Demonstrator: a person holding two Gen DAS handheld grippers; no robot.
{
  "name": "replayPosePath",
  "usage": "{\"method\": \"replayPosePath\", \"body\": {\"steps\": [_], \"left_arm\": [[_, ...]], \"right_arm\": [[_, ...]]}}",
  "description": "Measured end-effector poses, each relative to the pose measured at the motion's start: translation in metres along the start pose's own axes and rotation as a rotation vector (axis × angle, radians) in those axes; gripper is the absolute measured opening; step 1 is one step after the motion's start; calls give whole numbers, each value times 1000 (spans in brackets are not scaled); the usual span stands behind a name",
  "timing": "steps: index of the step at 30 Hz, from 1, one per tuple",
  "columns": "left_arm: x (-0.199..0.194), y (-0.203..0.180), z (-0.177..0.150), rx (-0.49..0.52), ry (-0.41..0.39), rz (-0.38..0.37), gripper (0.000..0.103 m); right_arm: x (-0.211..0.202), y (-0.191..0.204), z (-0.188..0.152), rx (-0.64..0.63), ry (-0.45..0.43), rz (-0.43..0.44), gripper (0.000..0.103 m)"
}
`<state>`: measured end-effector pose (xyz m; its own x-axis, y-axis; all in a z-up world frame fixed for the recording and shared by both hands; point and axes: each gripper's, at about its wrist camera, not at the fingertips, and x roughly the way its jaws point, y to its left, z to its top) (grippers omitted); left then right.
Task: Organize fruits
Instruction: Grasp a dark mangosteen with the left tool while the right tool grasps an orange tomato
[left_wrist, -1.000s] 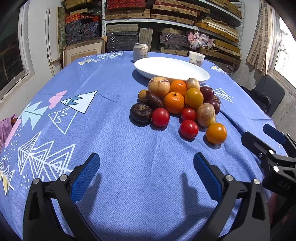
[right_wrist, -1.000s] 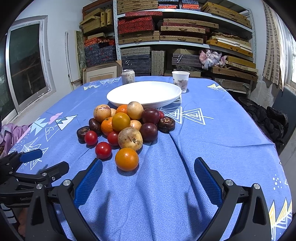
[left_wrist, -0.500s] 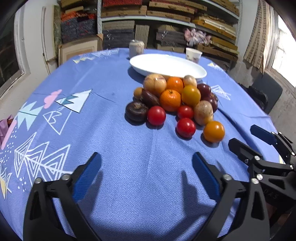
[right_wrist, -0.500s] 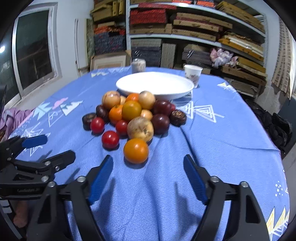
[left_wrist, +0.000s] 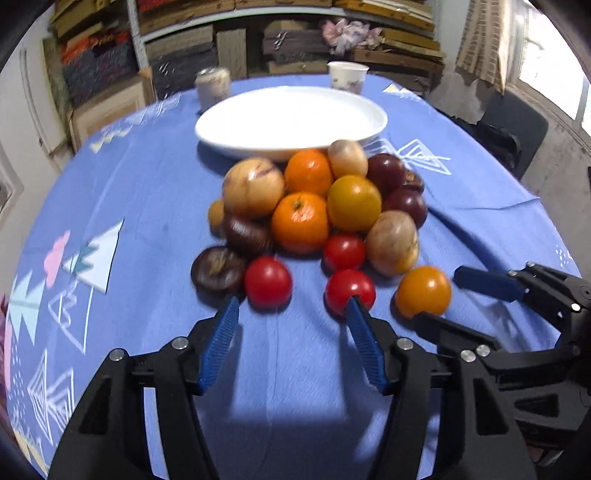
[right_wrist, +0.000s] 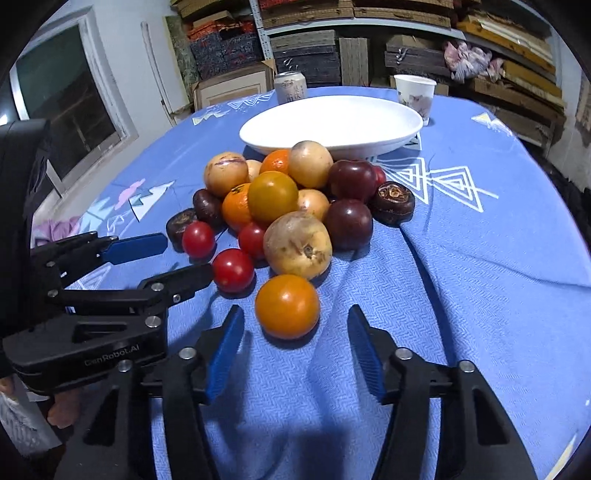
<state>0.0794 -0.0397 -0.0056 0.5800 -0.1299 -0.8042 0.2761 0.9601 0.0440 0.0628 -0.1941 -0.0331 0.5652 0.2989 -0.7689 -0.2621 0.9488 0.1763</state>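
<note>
1. Left wrist view: the left gripper (left_wrist: 291, 306) is closing its jaws, with nothing between them; a red tomato (left_wrist: 268, 282) lies just beyond the tips.
2. The right gripper (right_wrist: 293, 317) is also closing, not pressing the orange tomato (right_wrist: 287, 306) near its tips.
3. The fruit pile (right_wrist: 291, 199) lies just in front of the white plate (right_wrist: 332, 123).

Blue patterned tablecloth (right_wrist: 480, 295), drink can (right_wrist: 290, 86), paper cup (right_wrist: 414, 94), shelves (right_wrist: 406, 37) stacked with possibly boxes
</note>
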Motion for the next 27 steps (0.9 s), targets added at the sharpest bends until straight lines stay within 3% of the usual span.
{"method": "replayPosePath", "body": {"steps": [3,5,9,11,15,20,23,27], "left_arm": [[2,-1,0,15,-16,-50,62],[4,5,-1,14,-23,-51,69],[7,33,-2,-58,-9,-59,70],[10,49,1,-97,-11,-32,67],[16,56,4,-135,15,-93,54],[13,37,6,-54,-37,-10,54],[10,32,4,-30,-38,-6,53],[6,44,-2,-76,-48,43,48]], "right_arm": [[4,-6,-1,22,13,32,50],[6,-3,-1,12,19,35,50],[7,6,-2,-34,16,18,50],[7,4,-1,-21,17,26,50],[10,2,1,-11,27,32,50],[12,2,2,-9,30,31,50],[12,1,2,-4,29,35,50],[12,-3,3,17,26,42,48]]}}
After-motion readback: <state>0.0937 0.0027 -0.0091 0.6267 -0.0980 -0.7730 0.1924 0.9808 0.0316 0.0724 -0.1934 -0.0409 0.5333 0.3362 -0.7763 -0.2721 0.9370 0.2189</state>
